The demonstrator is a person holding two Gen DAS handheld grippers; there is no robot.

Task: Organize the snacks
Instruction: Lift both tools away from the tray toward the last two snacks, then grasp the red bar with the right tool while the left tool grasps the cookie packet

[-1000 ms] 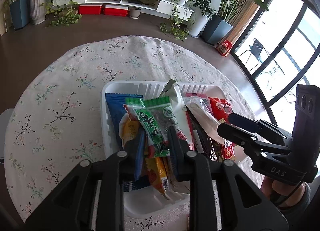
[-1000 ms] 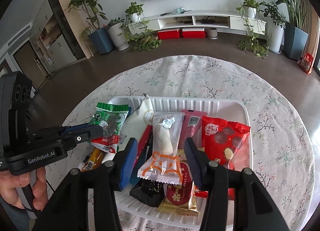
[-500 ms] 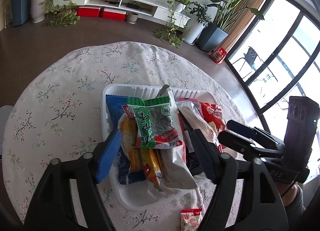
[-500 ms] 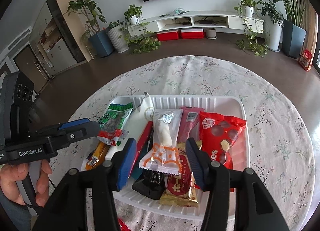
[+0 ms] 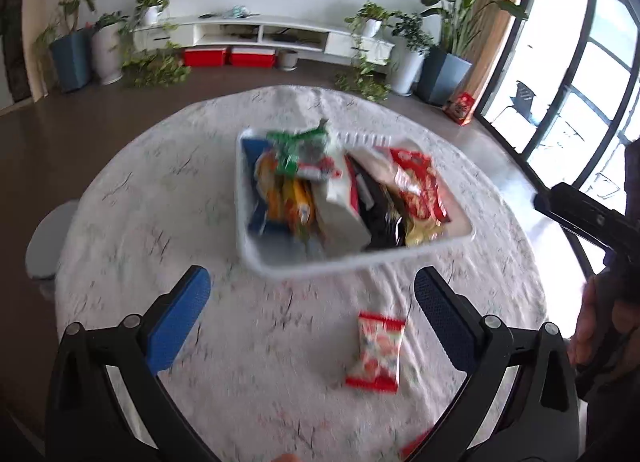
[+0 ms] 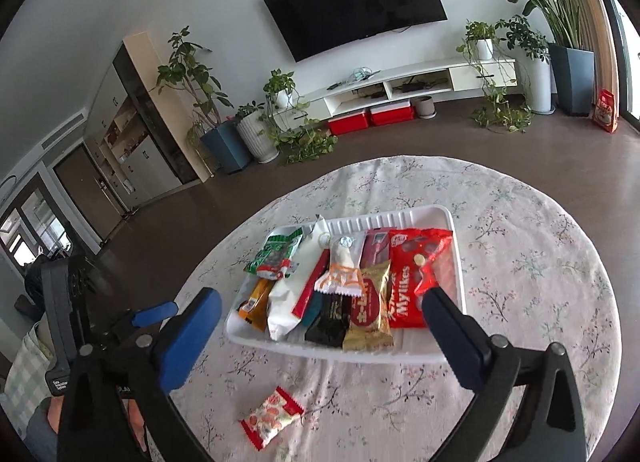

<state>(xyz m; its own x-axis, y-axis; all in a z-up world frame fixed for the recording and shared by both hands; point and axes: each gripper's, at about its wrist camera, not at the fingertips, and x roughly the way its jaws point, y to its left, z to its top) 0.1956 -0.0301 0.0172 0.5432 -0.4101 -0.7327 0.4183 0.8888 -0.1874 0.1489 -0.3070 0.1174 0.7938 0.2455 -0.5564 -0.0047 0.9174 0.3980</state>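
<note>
Both hand-held grippers, left (image 5: 312,316) and right (image 6: 320,336), gape empty; next, likely grasp the loose packet (image 6: 271,416) for the tray (image 6: 400,356).

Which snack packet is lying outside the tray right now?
The small red-and-white candy packet lies alone on the tablecloth, in front of the white tray; every other snack lies inside it.

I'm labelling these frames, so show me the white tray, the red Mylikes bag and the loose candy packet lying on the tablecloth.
white tray (image 6: 400,356): right wrist view, bare near rim.
red Mylikes bag (image 6: 412,282): right wrist view, middle of its front.
loose candy packet (image 6: 272,418): right wrist view, middle of the wrapper.
</note>
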